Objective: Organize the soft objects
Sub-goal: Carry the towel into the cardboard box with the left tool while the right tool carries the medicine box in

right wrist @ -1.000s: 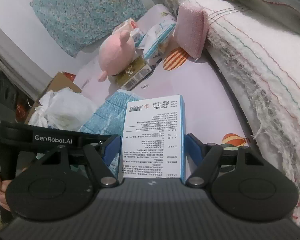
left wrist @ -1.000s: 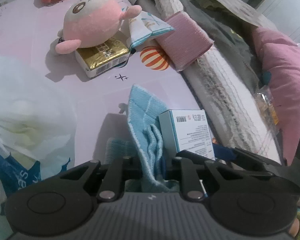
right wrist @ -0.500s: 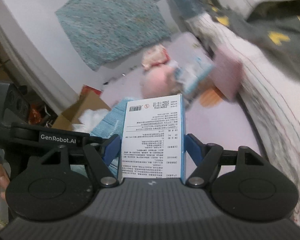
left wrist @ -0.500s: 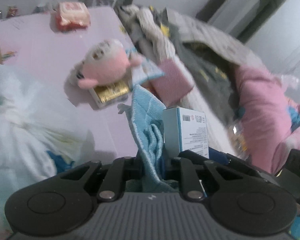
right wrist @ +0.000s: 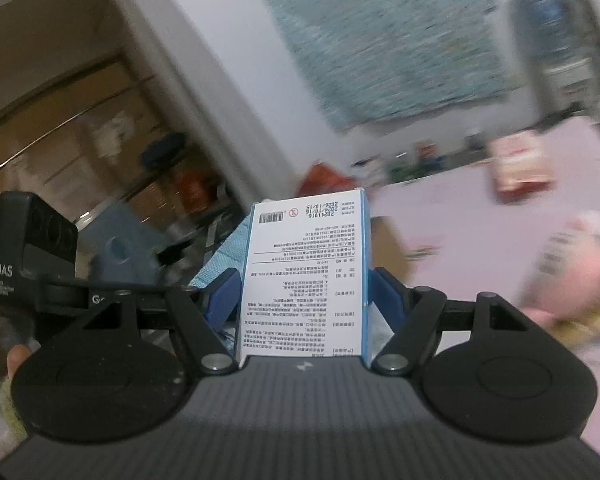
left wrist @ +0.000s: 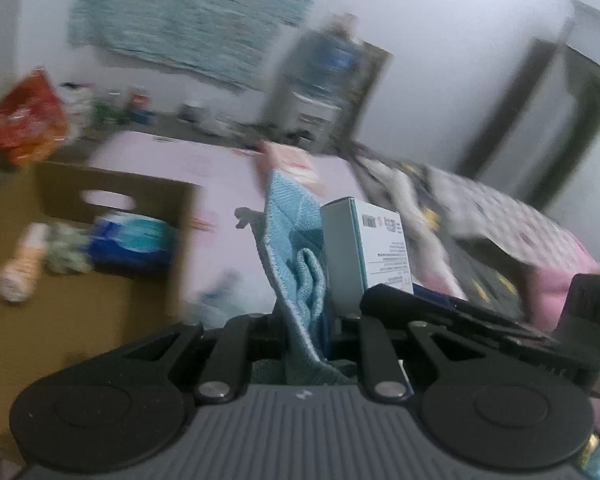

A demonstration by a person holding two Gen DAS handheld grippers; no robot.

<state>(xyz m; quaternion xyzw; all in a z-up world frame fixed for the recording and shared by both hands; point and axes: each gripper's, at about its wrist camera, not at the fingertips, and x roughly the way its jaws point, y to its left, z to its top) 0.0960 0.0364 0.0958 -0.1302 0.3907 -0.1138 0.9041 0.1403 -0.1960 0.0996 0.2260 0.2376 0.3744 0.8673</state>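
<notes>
Brown cardboard box [left wrist: 112,196] at the left of the pink sheet [left wrist: 216,184] holds a blue-and-white pack [left wrist: 130,240], a crumpled pale bundle and a cream roll, all blurred. Left gripper [left wrist: 306,336] is pinched tight on the light-blue knitted cloth [left wrist: 296,240], which stands up from the jaws, long axis pointing away. Right gripper [right wrist: 302,296] stands fairly wide, blue pads clamping the white-and-blue carton [right wrist: 306,280] upright just beside the cloth, its long axis running forward.

Towel [left wrist: 296,240] left of box [left wrist: 376,244]
</notes>
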